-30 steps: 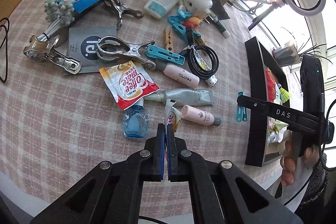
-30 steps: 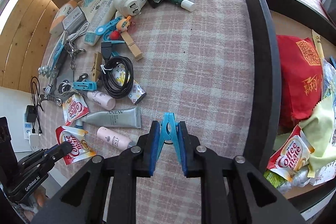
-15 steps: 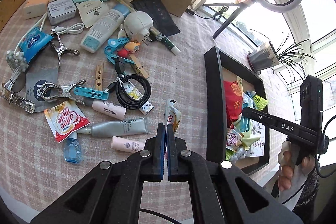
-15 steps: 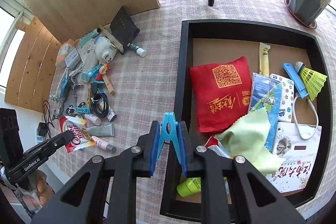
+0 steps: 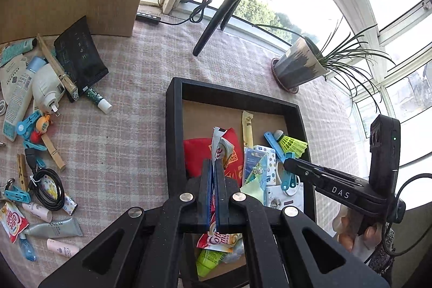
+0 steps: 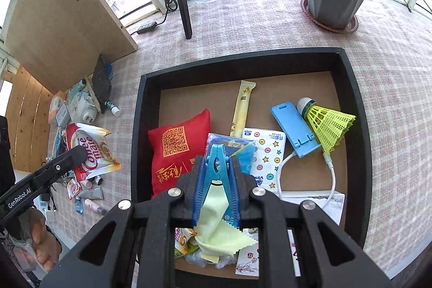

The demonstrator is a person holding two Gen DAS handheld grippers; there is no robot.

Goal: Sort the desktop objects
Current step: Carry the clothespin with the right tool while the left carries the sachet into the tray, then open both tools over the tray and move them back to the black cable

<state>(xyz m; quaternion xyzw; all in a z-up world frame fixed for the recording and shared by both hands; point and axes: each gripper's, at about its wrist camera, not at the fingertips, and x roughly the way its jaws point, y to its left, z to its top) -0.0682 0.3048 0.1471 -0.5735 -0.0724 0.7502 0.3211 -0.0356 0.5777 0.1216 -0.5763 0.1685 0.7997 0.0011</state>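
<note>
The sorting is partly done, as far as I can judge. The black tray (image 6: 136,109) on the right side of the bench (image 6: 270,18) already holds many things: a red pouch (image 6: 175,147), a yellow stick sachet (image 6: 241,107), a blue phone stand (image 6: 294,128), a yellow shuttlecock (image 6: 328,123), a light green cloth (image 6: 218,223) and some packets at the near side. On the left part of the bench a large pile is not yet sorted: a grey tube (image 5: 55,227), a pink small bottle (image 5: 62,247), a black coiled cable (image 5: 48,189), wooden pegs (image 5: 54,150), a white plug adapter (image 5: 46,85) and a black pouch (image 5: 78,58), among others. So I think more than half of the work is left.

The left tongs (image 5: 213,180) are closed on a Coffee mate sachet (image 5: 220,146), pinched flat between the pads; its top stands above the fingertips. In the left wrist view it is over the left side of the tray, above the red pouch.

The right tongs (image 6: 216,180) grip a blue clothes peg (image 6: 214,161) by its two legs, with its nose pointing forward. The peg is above the middle of the tray, over the green cloth and a blue packet (image 6: 243,150).

Both things seem ready to be let go into the tray.
</note>
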